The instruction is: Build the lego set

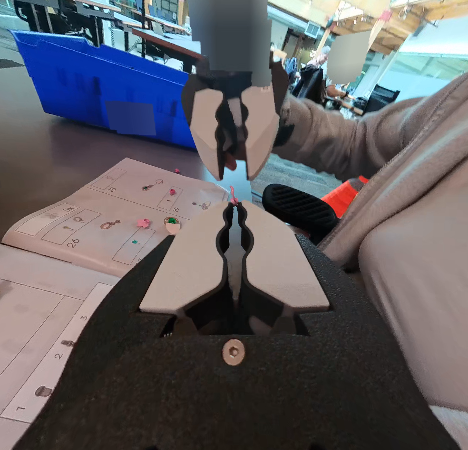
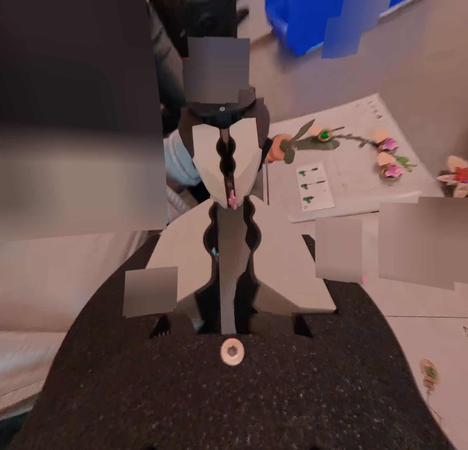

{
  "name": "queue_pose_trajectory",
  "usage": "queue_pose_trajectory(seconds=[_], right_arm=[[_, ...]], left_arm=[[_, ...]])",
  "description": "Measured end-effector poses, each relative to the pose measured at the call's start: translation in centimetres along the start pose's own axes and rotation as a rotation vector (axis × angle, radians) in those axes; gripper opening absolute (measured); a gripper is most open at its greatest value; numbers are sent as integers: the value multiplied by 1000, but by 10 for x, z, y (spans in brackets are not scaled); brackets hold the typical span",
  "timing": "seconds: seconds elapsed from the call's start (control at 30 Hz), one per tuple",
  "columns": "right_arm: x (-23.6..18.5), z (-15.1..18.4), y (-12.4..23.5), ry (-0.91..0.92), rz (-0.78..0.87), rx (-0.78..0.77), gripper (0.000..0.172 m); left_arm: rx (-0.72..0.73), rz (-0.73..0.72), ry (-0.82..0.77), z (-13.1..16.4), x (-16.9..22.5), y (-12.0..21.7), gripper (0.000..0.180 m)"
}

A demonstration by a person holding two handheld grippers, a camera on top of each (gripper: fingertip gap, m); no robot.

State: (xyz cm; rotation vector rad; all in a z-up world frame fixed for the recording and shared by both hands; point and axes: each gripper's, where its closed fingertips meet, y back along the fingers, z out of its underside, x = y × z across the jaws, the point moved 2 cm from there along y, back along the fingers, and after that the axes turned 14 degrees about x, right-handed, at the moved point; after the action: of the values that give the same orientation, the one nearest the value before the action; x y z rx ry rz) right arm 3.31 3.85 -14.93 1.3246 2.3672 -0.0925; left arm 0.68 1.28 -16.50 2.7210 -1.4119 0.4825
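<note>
My left gripper is shut on a small pink brick piece that sticks out past its fingertips. The piece is held above the table edge. My right gripper faces it from just beyond, tips pointing at the pink piece, jaws apart with nothing between them. In the right wrist view my right gripper is open. The left gripper's tips sit right at its mouth with the pink piece pinched in them. The right pads do not touch the piece.
An open instruction booklet lies on the dark table, with a pink flower piece, a gold ring with a green gem and small magenta studs on it. A blue bin stands behind. A built flower stem lies on the pages. A person's sleeve is at right. My two grippers' fingertips are within a few centimetres of each other.
</note>
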Motion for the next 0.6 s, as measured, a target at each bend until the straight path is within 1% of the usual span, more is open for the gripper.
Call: queue_pose_trajectory(seconds=[0.07,0.17,0.23,0.33,0.4,0.47,0.5,0.53,0.6], right_arm=[[-1,-4,-2,-18,-26,-74,7],[-2,2,-4,-39,-64,-166,7],[-2,7,-7,-46,-77,-187,8],[0,15,-10,-67,-72,-190,1],[1,17,-10,-89,-62,-159,0],[4,13,-9,-144,-34,-86,0],[6,9,-9,-201,-18,-15,0],[8,3,-8,-283,-7,70,0],[10,-5,-4,-474,-7,227,0]], left_arm=[[-26,14,-21,2,3,-1,4],[-43,23,-26,4,5,-1,4],[-48,27,-24,6,5,-1,4],[-57,25,-29,7,4,-1,3],[-54,17,-35,7,2,0,4],[-19,0,-90,3,0,-1,8],[6,-22,-155,-1,-2,-1,18],[24,-59,-249,-5,-5,0,23],[48,-140,-490,-12,-10,1,31]])
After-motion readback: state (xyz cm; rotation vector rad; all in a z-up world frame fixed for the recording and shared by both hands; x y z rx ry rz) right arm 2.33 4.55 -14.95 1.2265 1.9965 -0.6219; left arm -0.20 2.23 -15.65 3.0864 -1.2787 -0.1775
